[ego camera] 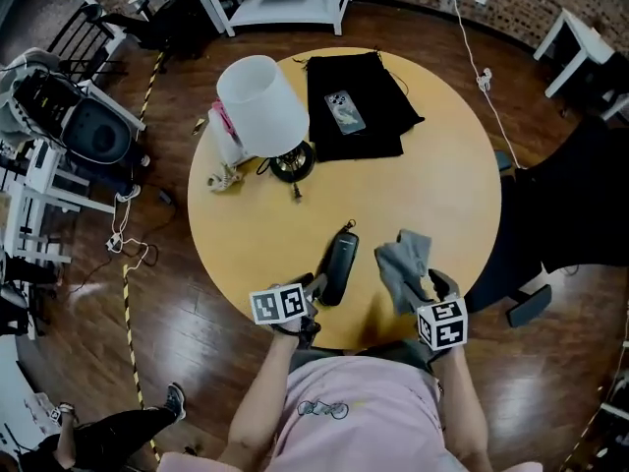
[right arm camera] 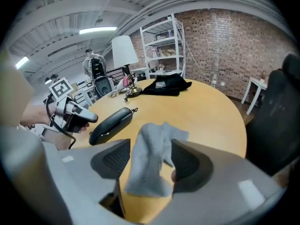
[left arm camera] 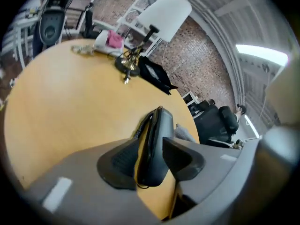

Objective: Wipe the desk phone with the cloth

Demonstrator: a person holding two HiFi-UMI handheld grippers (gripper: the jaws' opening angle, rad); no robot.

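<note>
Left gripper (left arm camera: pixel 152 150): fingers (left arm camera: pixel 117 161) clenched on the near end of the desk phone (left arm camera: pixel 157 128). Its long axis runs straight out ahead of them over the tabletop (ego camera: pixel 432 175).

Right gripper (right arm camera: pixel 150 149): fingers (right arm camera: pixel 187 163) released. Cloth (right arm camera: pixel 147 175) sits bunched loose between them, leaning on the right one.

Phone lies just left of these fingers. The wipe probably needs a re-grip first.

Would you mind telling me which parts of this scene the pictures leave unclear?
Head view: the near end of the handset is covered by the left gripper.
Head view: the stem of the lamp is hidden under its shade.
Head view: the pink item is partly under the shade and too small to name.
Head view: the flat item on the black fabric is too small to identify.
Left gripper view: the cloth is mostly behind the handset.
</note>
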